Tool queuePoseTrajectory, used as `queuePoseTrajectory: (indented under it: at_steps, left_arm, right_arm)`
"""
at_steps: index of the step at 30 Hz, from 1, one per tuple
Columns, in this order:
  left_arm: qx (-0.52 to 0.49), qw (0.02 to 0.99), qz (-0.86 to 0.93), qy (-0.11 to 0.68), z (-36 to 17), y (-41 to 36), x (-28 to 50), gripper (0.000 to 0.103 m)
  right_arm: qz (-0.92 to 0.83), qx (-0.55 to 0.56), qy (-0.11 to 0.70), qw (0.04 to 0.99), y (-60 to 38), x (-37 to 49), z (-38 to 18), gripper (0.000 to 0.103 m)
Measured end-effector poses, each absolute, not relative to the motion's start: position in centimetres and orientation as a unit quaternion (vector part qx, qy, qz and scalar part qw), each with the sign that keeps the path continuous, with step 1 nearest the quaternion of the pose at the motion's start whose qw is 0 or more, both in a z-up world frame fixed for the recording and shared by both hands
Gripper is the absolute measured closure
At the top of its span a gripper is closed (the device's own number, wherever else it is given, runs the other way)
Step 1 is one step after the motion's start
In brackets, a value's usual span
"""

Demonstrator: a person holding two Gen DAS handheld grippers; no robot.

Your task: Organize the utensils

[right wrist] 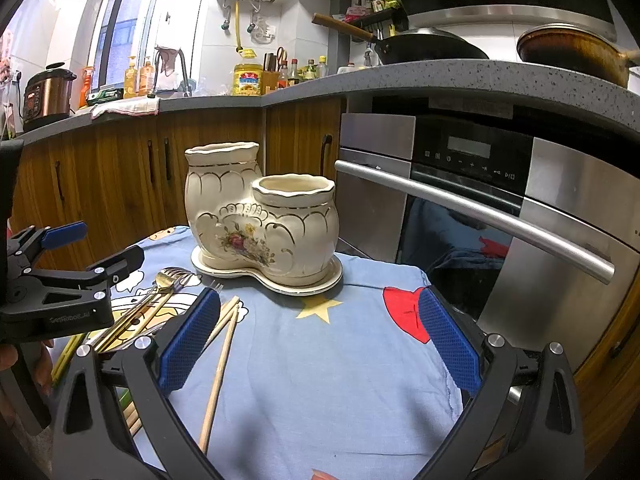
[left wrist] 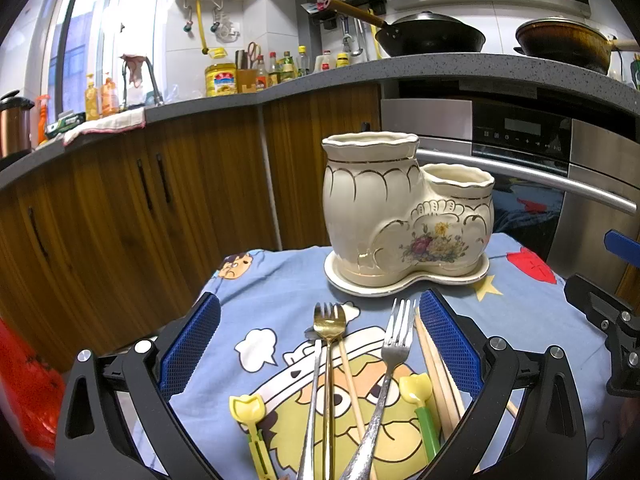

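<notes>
A cream ceramic utensil holder (left wrist: 404,208) with two empty openings stands on its saucer at the far side of the blue cartoon cloth (left wrist: 280,280). In front of it lie a gold fork (left wrist: 329,328), a steel fork (left wrist: 394,344), a steel spoon handle, wooden chopsticks (left wrist: 436,372) and two yellow-green picks (left wrist: 250,412). My left gripper (left wrist: 320,348) hangs open over these utensils, holding nothing. My right gripper (right wrist: 320,340) is open over bare cloth to the right, with chopsticks (right wrist: 222,356) by its left finger. The holder (right wrist: 260,220) sits ahead of it.
The small table's edges drop off close behind the holder and to the left. A steel oven with a long handle (right wrist: 472,216) stands right behind the table. Wooden cabinets (left wrist: 120,208) and a cluttered counter fill the background. The left gripper (right wrist: 60,280) shows at the right view's left edge.
</notes>
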State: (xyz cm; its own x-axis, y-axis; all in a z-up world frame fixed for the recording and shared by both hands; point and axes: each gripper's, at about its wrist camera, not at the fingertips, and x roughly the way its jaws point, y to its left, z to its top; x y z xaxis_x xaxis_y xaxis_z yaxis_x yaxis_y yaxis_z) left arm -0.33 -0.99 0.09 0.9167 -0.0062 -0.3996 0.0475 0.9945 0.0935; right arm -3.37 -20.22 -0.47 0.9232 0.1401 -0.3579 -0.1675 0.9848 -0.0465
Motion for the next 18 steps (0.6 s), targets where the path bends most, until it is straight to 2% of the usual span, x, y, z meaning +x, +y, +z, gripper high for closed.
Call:
queuePoseTrajectory:
  at_steps: [18]
  left_arm:
    - [0.051,0.977,-0.013,0.205,0.17,-1.01,-0.24,0.004]
  right_arm:
    - [0.081,-0.044,0.175,0.98,-19.96,-3.57,-0.4,0.005]
